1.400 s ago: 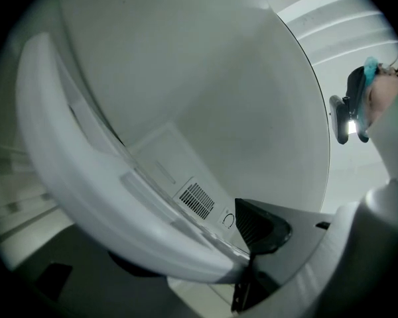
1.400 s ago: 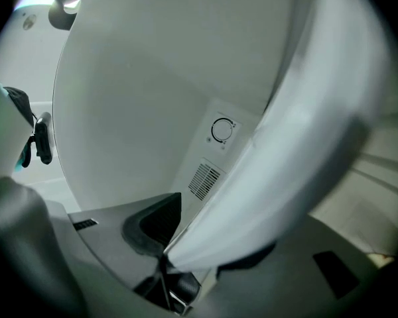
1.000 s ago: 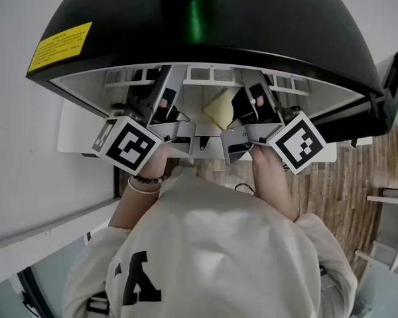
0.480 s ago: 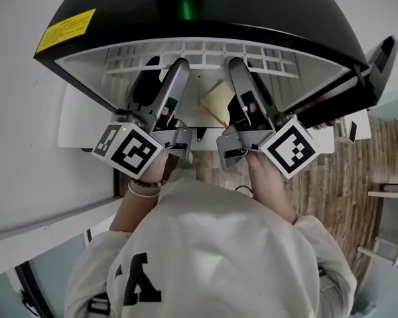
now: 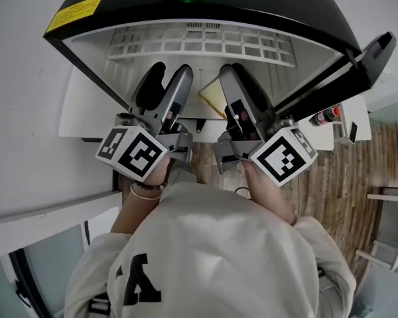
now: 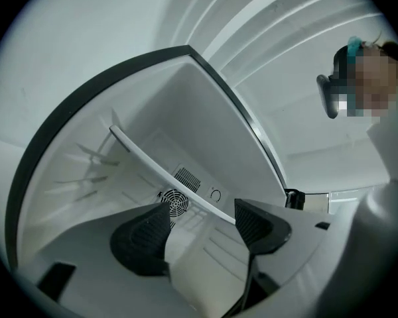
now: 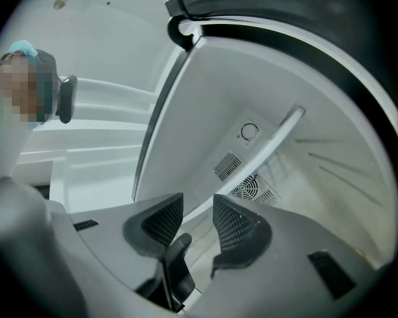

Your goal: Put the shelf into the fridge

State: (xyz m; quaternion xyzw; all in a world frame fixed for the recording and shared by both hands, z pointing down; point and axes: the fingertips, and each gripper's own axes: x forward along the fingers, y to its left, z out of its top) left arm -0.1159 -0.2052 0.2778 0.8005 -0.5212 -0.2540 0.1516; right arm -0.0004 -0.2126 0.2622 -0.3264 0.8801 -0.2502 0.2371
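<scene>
Jaws of the left gripper (image 5: 164, 90) stand wide apart with nothing between them, so it is released and empty. It points into the open fridge (image 5: 86, 52), a black box with a white inside and a yellow label (image 5: 73, 13) on top, up and to the left of this gripper. The shelf (image 5: 202, 44), a white wire grid, is already inside the fridge, beyond the tips of both grippers and clear of them. In the left gripper view its front rail (image 6: 158, 167) runs slantwise just above the jaws, without touching either. A round fan grille (image 6: 174, 202) and a small dial (image 6: 215, 195) show on the back wall behind the rail.

A flat yellow sheet (image 5: 212, 96) lies on the fridge floor between the two grippers.

The right gripper (image 5: 242, 93) points into the fridge too, just right of the sheet. Its jaws have just been closing a little, yet a clear gap remains between the ribbed pads (image 7: 237, 225). Nothing is caught in the gap, so this gripper also grasps nothing. The shelf rail crosses above and beyond its tips. To its right the fridge door (image 5: 368, 61) stands open. Behind both grippers is the person in a white hoodie (image 5: 205, 250).
</scene>
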